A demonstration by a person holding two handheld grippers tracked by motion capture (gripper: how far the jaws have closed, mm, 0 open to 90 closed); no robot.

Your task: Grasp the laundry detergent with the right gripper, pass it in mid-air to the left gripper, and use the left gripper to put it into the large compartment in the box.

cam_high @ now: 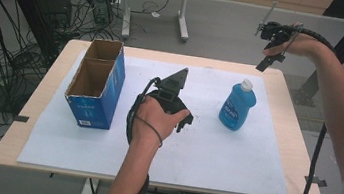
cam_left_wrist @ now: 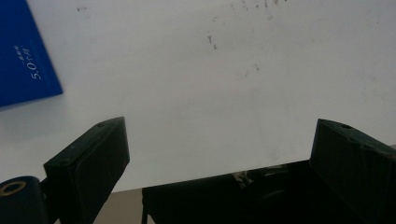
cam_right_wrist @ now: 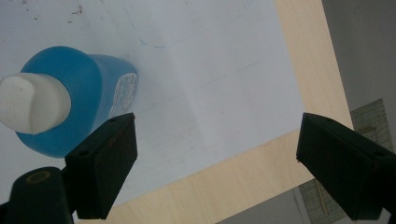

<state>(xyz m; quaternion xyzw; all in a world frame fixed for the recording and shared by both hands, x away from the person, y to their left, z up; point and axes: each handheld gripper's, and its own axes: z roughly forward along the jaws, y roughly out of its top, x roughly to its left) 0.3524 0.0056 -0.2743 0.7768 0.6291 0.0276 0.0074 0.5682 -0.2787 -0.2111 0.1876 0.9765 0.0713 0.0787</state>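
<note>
Blue detergent bottle point(cam_high: 237, 107) stands upright on the desk's white sheet point(cam_high: 203, 151), well apart from the open cardboard box point(cam_high: 96, 83), so my right fingers point(cam_right_wrist: 215, 158) hang spread above it while my left fingers point(cam_left_wrist: 219, 158) wait empty, spread low.

You are wearing a white sleeve on your right arm; black ribbed cables are trailing from both black claws, left claw point(cam_high: 184, 120) and right claw point(cam_high: 266, 63).
</note>
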